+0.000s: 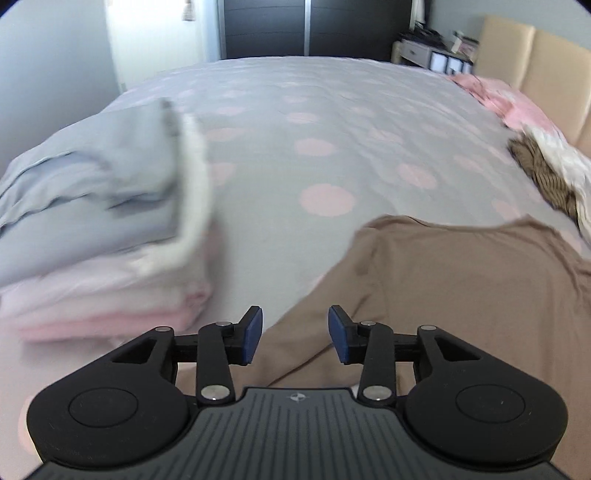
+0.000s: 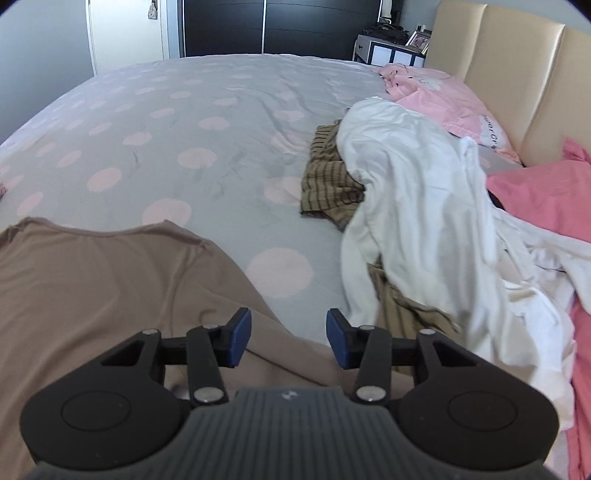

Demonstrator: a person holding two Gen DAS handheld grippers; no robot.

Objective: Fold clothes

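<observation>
A tan shirt [image 1: 461, 291] lies spread on the bed, neckline away from me; the right wrist view shows it too, the tan shirt [image 2: 103, 280] filling the lower left. My left gripper [image 1: 295, 334] hangs open over the shirt's left sleeve edge, nothing between its blue pads. Open as well, my right gripper [image 2: 289, 338] hovers over the shirt's right edge, and nothing is pinched there either. A stack of folded clothes [image 1: 99, 236], grey on top of white and pink, sits blurred at the left.
The bed cover [image 2: 184, 122] is grey with pink dots. At the right lies a heap: a white garment [image 2: 417, 206], a striped olive one [image 2: 328, 177], pink cloth [image 2: 546, 199] and a pink pillow [image 2: 443, 99]. A beige headboard [image 2: 517, 74] and dark wardrobe [image 2: 280, 26] stand behind.
</observation>
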